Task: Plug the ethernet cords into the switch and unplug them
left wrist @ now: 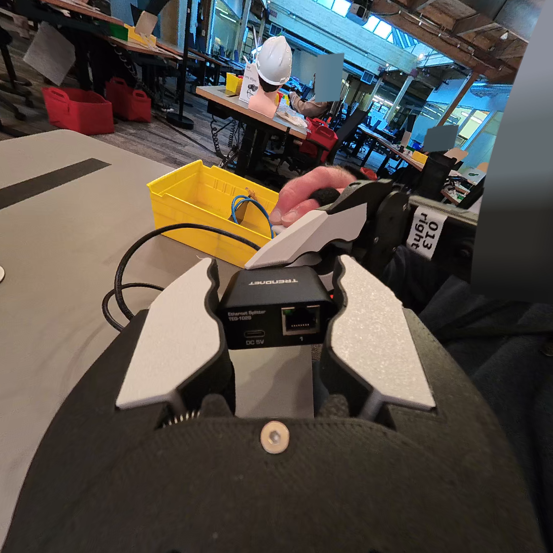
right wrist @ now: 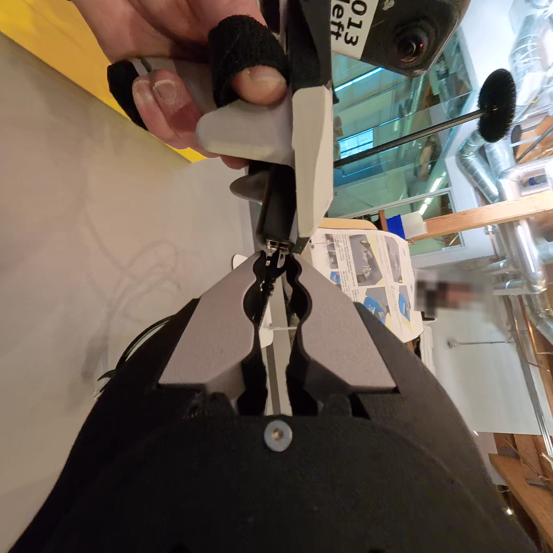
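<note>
- Left tool (left wrist: 273, 302) clamped on the black switch (left wrist: 275, 311), held above the grey worktop (left wrist: 59, 299)
- Right tool (right wrist: 276, 258) pinches the black cord's plug (right wrist: 273, 263) at the switch's far side
- Yellow bin (left wrist: 191, 206) beyond holds a blue cord (left wrist: 248, 209)

My left wrist camera looks level along my fingers, close on the switch (left wrist: 273, 311), with the yellow bin (left wrist: 191, 206) beyond. My right camera is rolled sideways, facing the same switch (right wrist: 276, 209) end-on, very near.
</note>
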